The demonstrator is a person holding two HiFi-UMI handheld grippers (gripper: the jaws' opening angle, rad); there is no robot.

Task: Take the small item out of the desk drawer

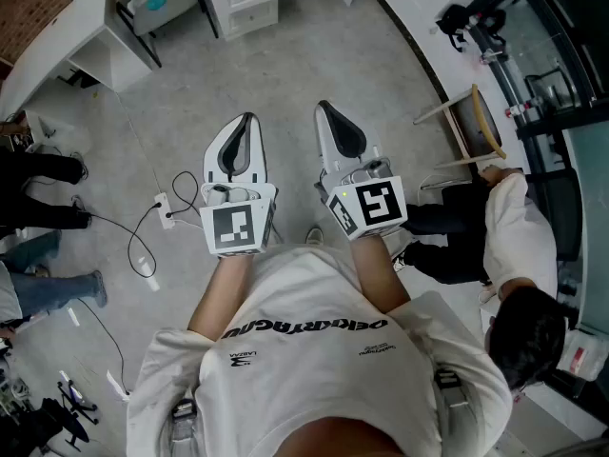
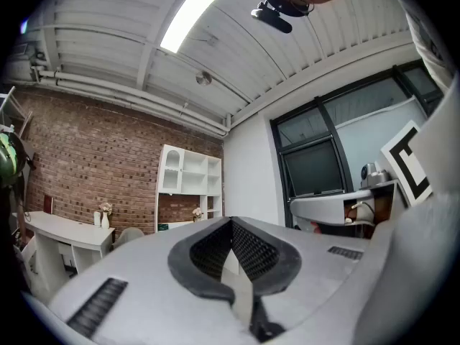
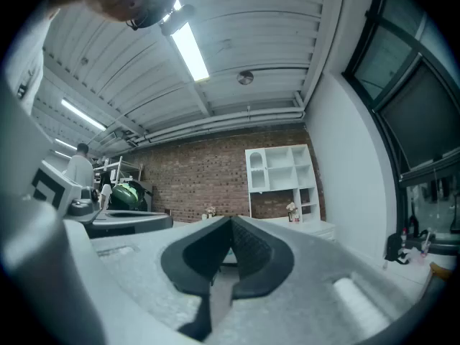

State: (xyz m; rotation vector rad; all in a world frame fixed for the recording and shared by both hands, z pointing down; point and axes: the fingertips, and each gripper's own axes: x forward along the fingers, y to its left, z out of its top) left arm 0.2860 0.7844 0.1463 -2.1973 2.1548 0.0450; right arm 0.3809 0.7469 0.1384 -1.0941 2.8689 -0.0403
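Jaws together and empty on left gripper (image 2: 231,227) and right gripper (image 3: 231,223)

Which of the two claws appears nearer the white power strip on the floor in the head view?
The left claw: the power strip lies just to its left, while the right claw sits on the far side.

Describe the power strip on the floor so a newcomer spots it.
On the grey floor, look just left of the left gripper. The white power strip lies there; unlike the other white bits nearby, black cables loop into it.
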